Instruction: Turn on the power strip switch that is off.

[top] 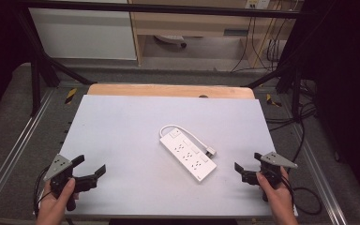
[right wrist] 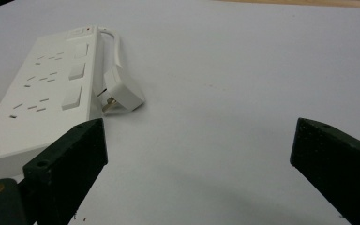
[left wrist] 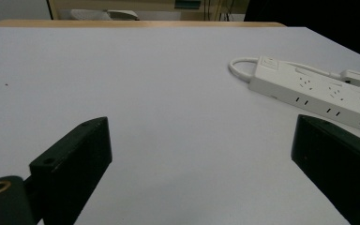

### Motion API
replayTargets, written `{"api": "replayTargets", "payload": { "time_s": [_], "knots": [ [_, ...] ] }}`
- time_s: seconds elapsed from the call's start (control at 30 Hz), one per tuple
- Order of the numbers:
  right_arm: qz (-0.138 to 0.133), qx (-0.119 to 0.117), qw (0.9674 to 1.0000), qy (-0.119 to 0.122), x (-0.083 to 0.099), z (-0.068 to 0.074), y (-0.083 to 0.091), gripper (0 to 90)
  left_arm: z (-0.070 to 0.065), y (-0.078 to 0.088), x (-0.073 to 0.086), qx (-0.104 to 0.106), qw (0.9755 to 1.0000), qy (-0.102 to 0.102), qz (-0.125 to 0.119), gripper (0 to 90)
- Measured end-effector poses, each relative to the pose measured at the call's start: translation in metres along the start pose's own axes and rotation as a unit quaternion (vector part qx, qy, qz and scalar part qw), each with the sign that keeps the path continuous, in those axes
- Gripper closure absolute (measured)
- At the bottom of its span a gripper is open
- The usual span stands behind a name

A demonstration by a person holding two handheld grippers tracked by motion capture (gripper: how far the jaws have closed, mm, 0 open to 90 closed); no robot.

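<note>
Black left gripper (top: pixel 93 171), lower left, and right gripper (top: pixel 247 169), lower right, both spread wide, empty; white plastic power strip (top: pixel 188 158) lies centre on the white table (top: pixel 122 136).

1. I read this as a lab or test room set up for recording, not a home: the flat white rectangular worktop (top: pixel 122 140) lies inside a frame of black metal struts (top: pixel 37 61).
2. Aluminium rails (top: pixel 9 154) run along grey carpeted floor (top: pixel 9 108), with yellow-and-black hazard tape (top: pixel 70 95) at the corners.
3. Behind, I see pale wooden shelving (top: pixel 192 23) and loose black cables (top: pixel 262 47) hanging from a wall socket.
</note>
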State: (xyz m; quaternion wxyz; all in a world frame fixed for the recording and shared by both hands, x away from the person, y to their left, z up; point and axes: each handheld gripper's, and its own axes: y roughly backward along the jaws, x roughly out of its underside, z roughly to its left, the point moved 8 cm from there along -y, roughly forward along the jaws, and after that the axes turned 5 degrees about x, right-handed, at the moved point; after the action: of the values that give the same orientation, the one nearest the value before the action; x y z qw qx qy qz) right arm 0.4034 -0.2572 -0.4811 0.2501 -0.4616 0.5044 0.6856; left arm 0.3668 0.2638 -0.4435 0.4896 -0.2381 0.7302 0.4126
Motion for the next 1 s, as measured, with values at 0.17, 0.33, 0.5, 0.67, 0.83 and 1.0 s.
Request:
{"api": "replayTargets", "payload": {
  "time_s": [0.17, 0.33, 0.5, 0.67, 0.83, 1.0],
  "knots": [
    [-0.002, 0.003, 1.0000, -0.005, 0.000, -0.002, 0.002, 4.3, -0.003, 0.000, -0.001, 0.005, 1.0000, -0.007, 0.000, 5.4],
    [-0.003, 0.002, 1.0000, -0.006, -0.001, -0.002, 0.004, 4.1, -0.003, -0.001, 0.000, 0.007, 0.9999, -0.009, 0.002, 5.4],
    [-0.008, 0.001, 1.0000, -0.005, -0.003, -0.001, 0.005, 3.7, -0.004, -0.001, 0.000, 0.007, 0.9999, -0.012, 0.004, 5.5],
    [-0.012, 0.001, 0.9999, -0.005, -0.005, 0.000, 0.008, 3.0, -0.004, -0.002, 0.000, 0.009, 0.9999, -0.012, 0.004, 5.5],
    [-0.020, 0.001, 0.9998, -0.009, -0.008, 0.001, 0.010, 2.9, -0.005, -0.002, 0.000, 0.010, 0.9999, -0.012, 0.005, 5.5],
    [-0.020, -0.001, 0.9998, -0.009, -0.010, 0.001, 0.011, 3.1, -0.005, -0.002, 0.001, 0.011, 0.9998, -0.014, 0.007, 5.5]
  ]
}}
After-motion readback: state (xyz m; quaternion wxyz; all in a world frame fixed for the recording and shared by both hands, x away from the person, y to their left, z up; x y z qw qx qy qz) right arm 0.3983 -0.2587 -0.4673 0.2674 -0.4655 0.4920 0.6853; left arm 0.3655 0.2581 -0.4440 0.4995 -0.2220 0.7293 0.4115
